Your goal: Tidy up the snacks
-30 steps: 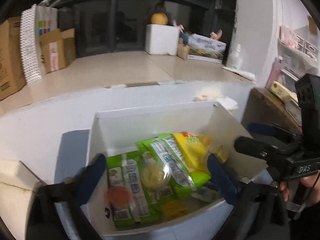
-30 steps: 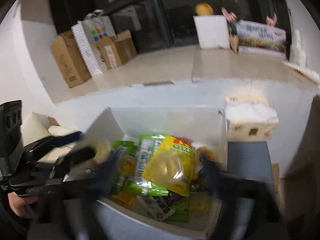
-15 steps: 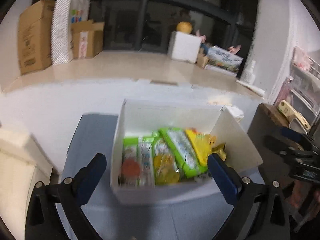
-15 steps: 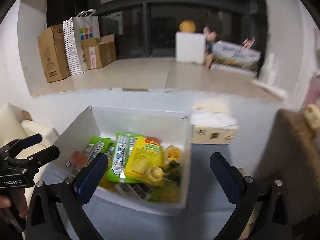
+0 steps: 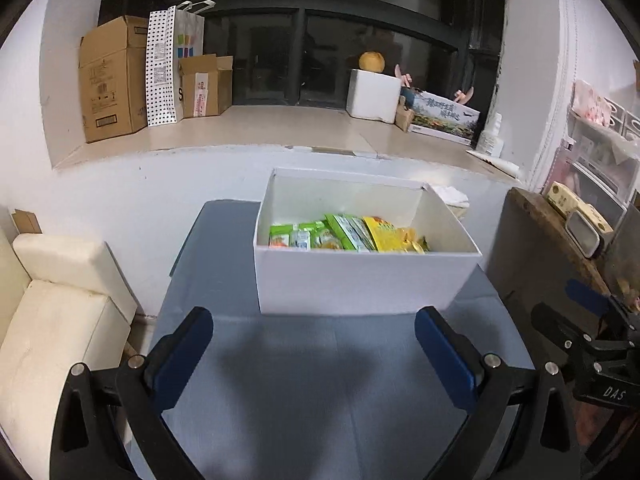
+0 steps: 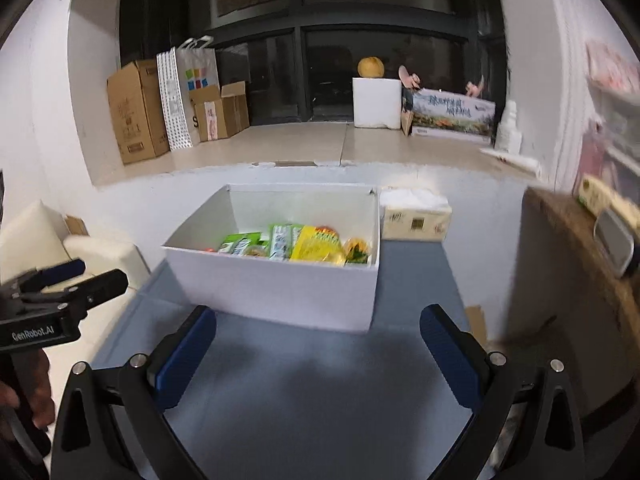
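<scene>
Left wrist view: white box on blue table, snack packets inside. Left gripper and right gripper gape empty, short of box. Risk: packets overlap; a pinch may drag neighbours or nudge the light box.

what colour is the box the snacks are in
White box, clearest in the right wrist view.
</scene>
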Available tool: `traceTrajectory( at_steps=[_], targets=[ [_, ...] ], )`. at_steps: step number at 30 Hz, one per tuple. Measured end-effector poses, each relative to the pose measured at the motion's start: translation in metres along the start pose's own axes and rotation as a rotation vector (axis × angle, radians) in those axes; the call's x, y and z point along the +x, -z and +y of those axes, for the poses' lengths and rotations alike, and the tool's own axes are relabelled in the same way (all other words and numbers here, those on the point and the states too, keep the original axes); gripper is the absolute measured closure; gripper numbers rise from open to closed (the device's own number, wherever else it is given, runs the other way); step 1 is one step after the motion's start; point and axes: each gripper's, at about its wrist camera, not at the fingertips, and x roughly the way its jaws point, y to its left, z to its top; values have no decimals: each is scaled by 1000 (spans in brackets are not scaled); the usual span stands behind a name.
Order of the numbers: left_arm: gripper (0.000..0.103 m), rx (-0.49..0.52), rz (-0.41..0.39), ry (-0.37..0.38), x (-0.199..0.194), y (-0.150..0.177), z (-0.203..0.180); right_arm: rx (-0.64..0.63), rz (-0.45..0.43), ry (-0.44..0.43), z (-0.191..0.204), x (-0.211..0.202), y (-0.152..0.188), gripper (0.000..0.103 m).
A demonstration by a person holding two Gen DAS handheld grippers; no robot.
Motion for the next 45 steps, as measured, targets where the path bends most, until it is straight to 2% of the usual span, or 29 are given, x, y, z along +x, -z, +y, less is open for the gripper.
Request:
traceTrajectory(
  at_steps=[3, 15, 45],
  targets=[
    [0, 14, 10, -8, -8, 8, -3, 5, 34, -25, 0, -2, 7, 0],
    [0, 43, 20, 0, -11, 9, -9, 13, 38, -55, 2, -4, 9, 0],
    [0, 57, 13, -7, -14, 5, -10, 17, 34, -67, -1, -7, 6, 0]
  ],
)
